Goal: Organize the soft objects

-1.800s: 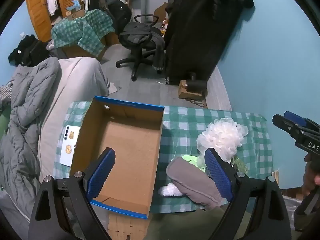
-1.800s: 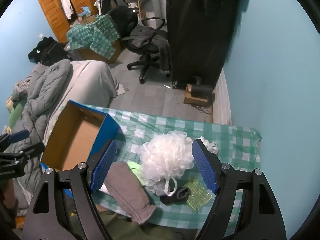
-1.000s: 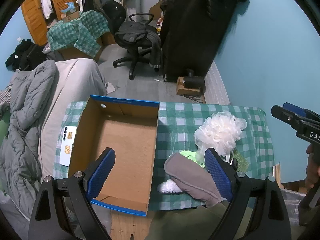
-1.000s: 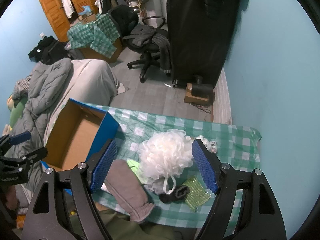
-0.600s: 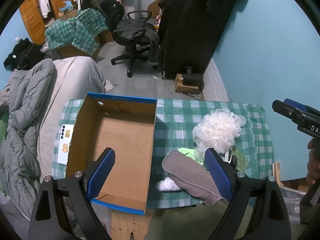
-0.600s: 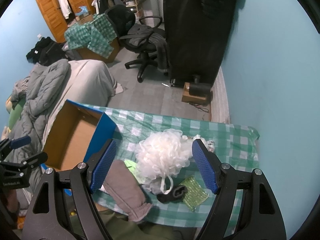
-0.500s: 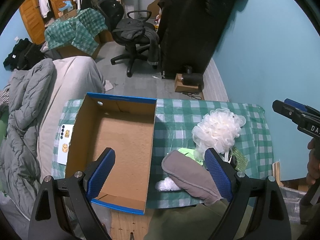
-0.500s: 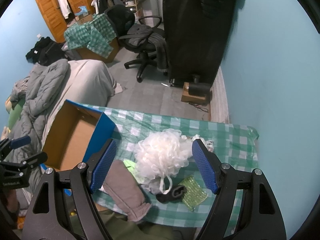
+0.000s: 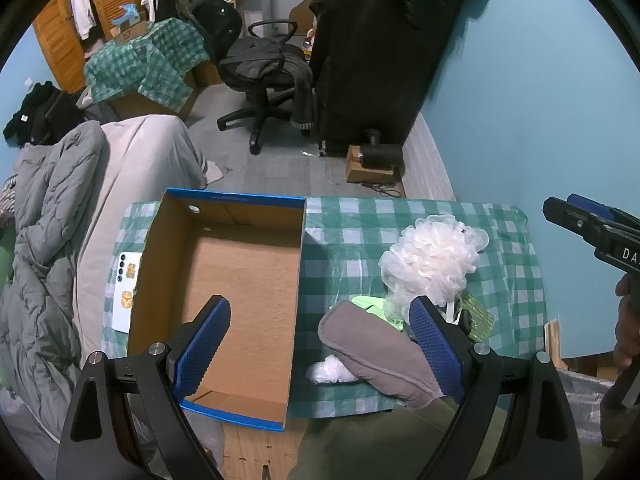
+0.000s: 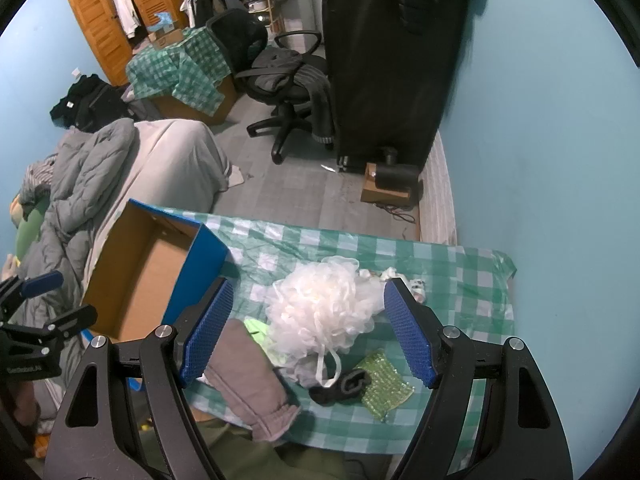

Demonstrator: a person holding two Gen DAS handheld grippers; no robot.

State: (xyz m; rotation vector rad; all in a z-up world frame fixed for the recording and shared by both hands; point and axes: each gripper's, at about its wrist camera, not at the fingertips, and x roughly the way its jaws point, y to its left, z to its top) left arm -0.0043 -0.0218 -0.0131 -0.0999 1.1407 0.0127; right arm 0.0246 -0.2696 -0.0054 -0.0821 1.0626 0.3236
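I see a frilly white mesh bath pouf (image 10: 324, 312) by a grey fleece mitt (image 10: 248, 384); both hand-held grippers (image 9: 320, 344) (image 10: 306, 332) gape, empty.

"DA" on right hand-held gripper (image 9: 592, 228)

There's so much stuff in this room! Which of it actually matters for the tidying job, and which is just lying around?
For the job:
cardboard box
white bath pouf
grey mitten
green scrubber
black sock
neon green cloth

Just lying about:
phone
office chair
grey duvet
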